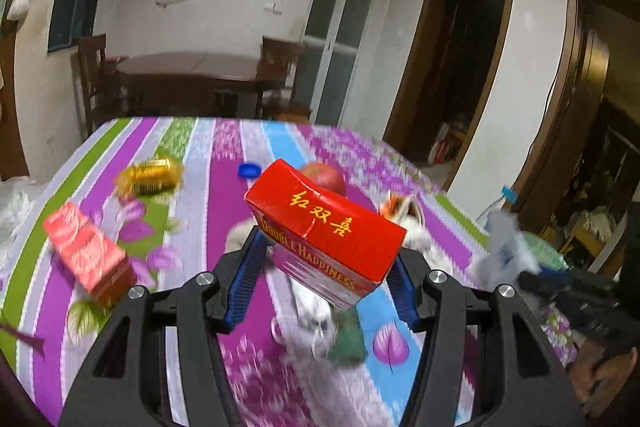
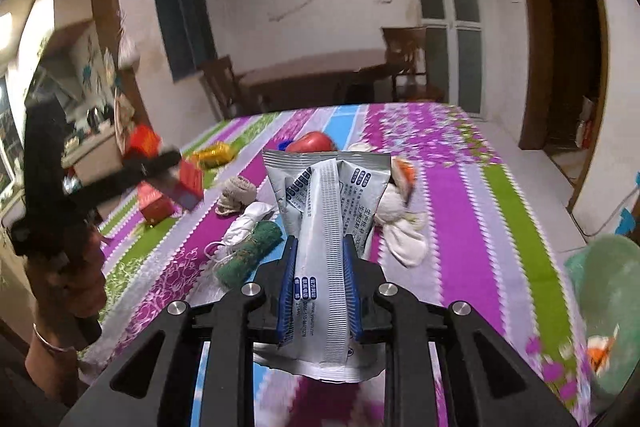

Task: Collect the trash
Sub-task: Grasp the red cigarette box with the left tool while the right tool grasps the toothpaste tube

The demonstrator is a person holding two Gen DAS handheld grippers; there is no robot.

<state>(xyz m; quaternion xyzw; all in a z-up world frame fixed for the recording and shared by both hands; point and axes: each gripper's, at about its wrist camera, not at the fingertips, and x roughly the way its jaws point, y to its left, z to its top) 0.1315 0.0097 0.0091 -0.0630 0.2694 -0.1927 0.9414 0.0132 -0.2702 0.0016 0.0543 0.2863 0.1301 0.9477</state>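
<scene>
My left gripper (image 1: 320, 259) is shut on a red "Double Happiness" cigarette box (image 1: 324, 231) and holds it above the striped tablecloth (image 1: 224, 195). My right gripper (image 2: 320, 267) is shut on a silver foil wrapper (image 2: 326, 211), also lifted. The left gripper with its red box also shows in the right wrist view (image 2: 176, 179); the right gripper with the wrapper shows in the left wrist view (image 1: 508, 247). On the table lie a pink-red box (image 1: 88, 251), a gold wrapper (image 1: 150, 175), a blue bottle cap (image 1: 249, 171), crumpled white tissues (image 2: 400, 223) and a green rolled cloth (image 2: 248, 259).
A red apple (image 1: 326, 177) sits mid-table. A green plastic bag or bin (image 2: 604, 307) is at the table's right edge. A beige balled cloth (image 2: 236, 193) lies by the tissues. A wooden dining table with chairs (image 1: 188, 75) stands behind.
</scene>
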